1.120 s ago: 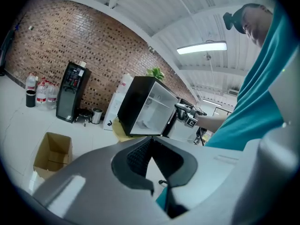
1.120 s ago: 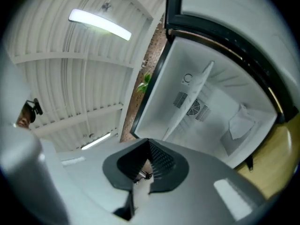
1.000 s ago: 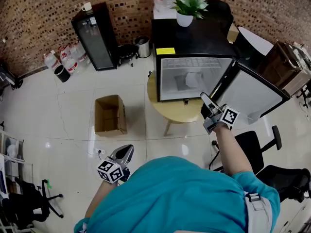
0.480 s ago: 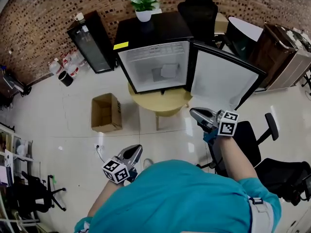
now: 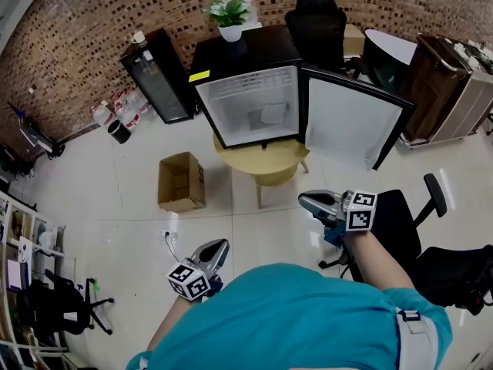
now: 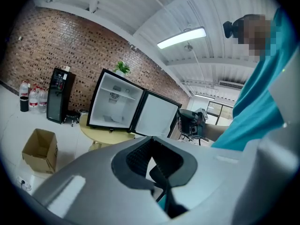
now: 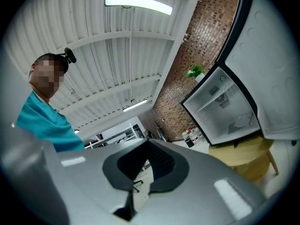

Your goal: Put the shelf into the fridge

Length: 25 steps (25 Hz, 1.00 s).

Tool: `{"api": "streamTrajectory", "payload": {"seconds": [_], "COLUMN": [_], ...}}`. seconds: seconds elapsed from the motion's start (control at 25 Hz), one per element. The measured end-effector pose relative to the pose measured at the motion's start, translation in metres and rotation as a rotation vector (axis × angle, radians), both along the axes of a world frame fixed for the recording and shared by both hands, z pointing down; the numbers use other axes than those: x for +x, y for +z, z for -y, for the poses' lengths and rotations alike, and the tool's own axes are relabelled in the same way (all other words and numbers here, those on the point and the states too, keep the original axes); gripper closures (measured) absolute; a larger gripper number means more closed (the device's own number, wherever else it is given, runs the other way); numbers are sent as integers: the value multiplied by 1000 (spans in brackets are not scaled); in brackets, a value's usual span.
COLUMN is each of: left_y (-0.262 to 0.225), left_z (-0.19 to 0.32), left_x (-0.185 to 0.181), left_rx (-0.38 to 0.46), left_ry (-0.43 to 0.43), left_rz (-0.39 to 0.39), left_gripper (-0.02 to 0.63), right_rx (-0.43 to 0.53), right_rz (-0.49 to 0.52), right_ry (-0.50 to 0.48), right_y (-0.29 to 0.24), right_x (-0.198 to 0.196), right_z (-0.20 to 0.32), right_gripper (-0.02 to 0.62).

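The black mini fridge (image 5: 250,106) stands on a round yellow table (image 5: 266,164) with its door (image 5: 350,126) swung wide to the right. Its white interior holds a grey patch at the back. No loose shelf shows in any view. My right gripper (image 5: 304,200) hangs in front of the table, pointing left, shut and holding nothing. My left gripper (image 5: 218,247) is low by my body, shut and holding nothing. The left gripper view shows the fridge (image 6: 115,104) and the right gripper (image 6: 190,121) beyond its own shut jaws.
A cardboard box (image 5: 182,181) lies on the floor left of the table. A black office chair (image 5: 400,222) stands by my right arm. A potted plant (image 5: 231,18) sits on the fridge top. A tall black cabinet (image 5: 158,75) and several bottles (image 5: 112,114) line the brick wall.
The right gripper has drawn back from the fridge door and turned to point left. The fridge now lies farther from me. The left gripper has barely moved.
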<state>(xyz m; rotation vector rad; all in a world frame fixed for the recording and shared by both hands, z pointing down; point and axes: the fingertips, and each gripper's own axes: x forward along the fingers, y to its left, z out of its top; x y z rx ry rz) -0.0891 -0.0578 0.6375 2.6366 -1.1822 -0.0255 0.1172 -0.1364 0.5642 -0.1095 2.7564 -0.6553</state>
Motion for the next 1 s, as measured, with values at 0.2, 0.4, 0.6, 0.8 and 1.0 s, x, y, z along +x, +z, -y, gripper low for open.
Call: {"api": "streamTrajectory", "payload": {"seconds": [0.2, 0.4, 0.6, 0.8, 1.0], "left_y": [1, 0, -4, -20, -16], "left_z": [-53, -110, -140, -166, -183], "left_x": [-51, -120, -168, -143, -75], "left_rx": [28, 47, 44, 96, 117], "left_ry": [-2, 19, 29, 9, -58], "left_rz": [-31, -55, -86, -80, -105], "left_gripper": [603, 603, 604, 603, 604], "right_rx": [19, 95, 124, 171, 173], "right_rz": [-39, -108, -159, -186, -201], "right_ry": [26, 117, 214, 244, 240], "right_y": [-7, -19, -23, -23, -4], "right_x": [-51, -118, -154, -123, -55], "right_z": [-64, -138, -176, -204, -215], "right_gripper": [594, 594, 594, 594, 594]}}
